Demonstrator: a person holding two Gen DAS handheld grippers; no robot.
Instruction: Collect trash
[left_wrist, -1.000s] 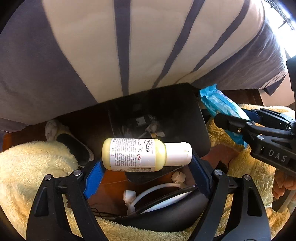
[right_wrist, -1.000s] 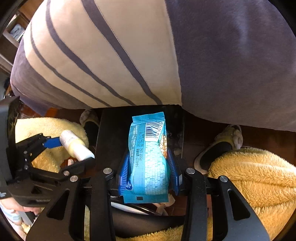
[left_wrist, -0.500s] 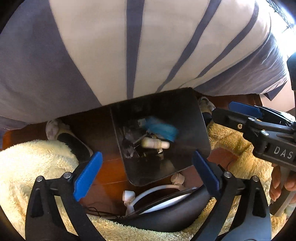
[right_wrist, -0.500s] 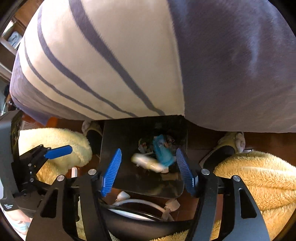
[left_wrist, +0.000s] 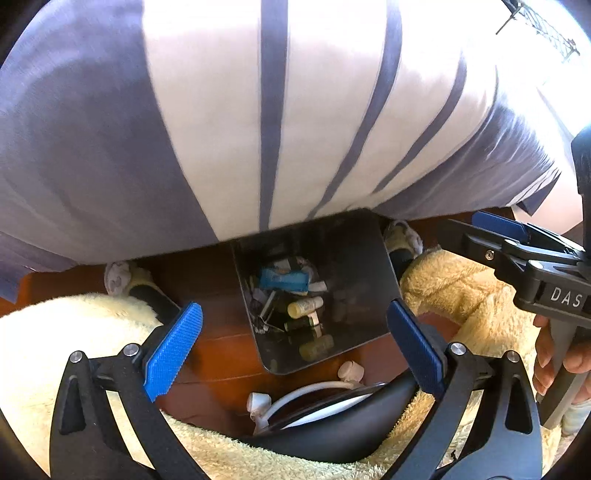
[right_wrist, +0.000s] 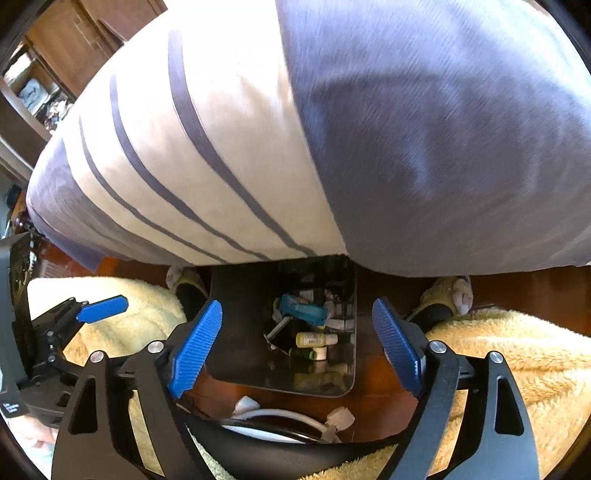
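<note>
both the left gripper (left_wrist: 291, 336) and right gripper (right_wrist: 297, 345) have just been opening, now wide and empty; yellow bottle (left_wrist: 305, 307) and blue packet (left_wrist: 283, 281) lie in the black bin (left_wrist: 354, 258) at twelve o'clock.

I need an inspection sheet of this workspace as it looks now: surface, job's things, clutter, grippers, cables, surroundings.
Surface: dark wooden floor.
Job's things: black bin holds a yellow bottle and a blue wrapper among other trash.
Clutter: slippers beside the bin.
Grippers: left gripper and right gripper open, nothing between the jaws, both just opened.
Cables: white cable with plugs near the bin.
Surroundings: striped bedding above; fluffy yellow fabric at both sides.
</note>
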